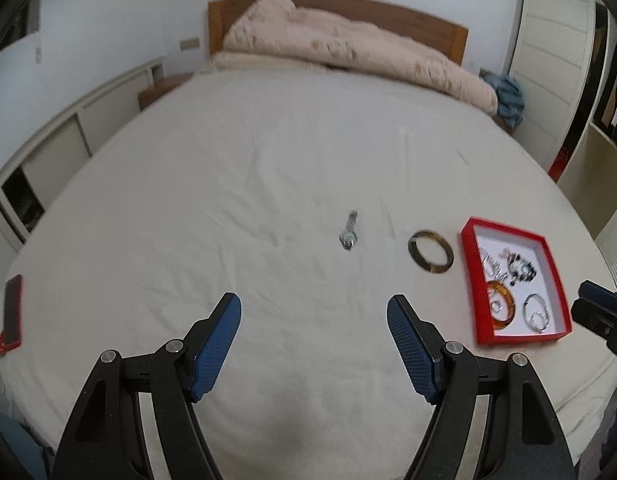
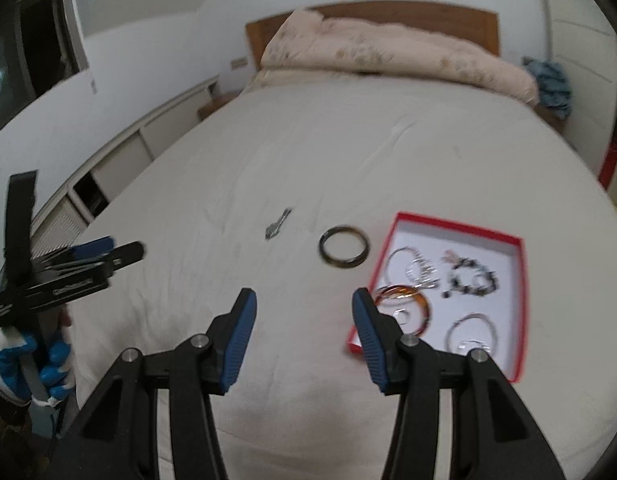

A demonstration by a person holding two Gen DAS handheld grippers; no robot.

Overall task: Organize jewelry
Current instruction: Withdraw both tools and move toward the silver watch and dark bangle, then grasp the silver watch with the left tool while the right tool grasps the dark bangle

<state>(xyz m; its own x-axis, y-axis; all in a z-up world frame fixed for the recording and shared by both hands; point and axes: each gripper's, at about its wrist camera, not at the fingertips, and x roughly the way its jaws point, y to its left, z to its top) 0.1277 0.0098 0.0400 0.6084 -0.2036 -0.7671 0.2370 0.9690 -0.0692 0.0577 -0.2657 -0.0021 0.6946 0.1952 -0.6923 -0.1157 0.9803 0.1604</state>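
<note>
We hold both tools above the cream bedsheet. Our left gripper stands wide and empty; our right gripper is parted more narrowly, also empty. At about one o'clock from the right gripper lies the shallow red cardboard tray of bangles and beads. Beyond, at twelve, sits the dark tortoiseshell bangle, and at eleven the small silver watch. We judge the soft sheet may bunch between the pads, and the thin bangle could slip or tip the tray if nudged.
</note>
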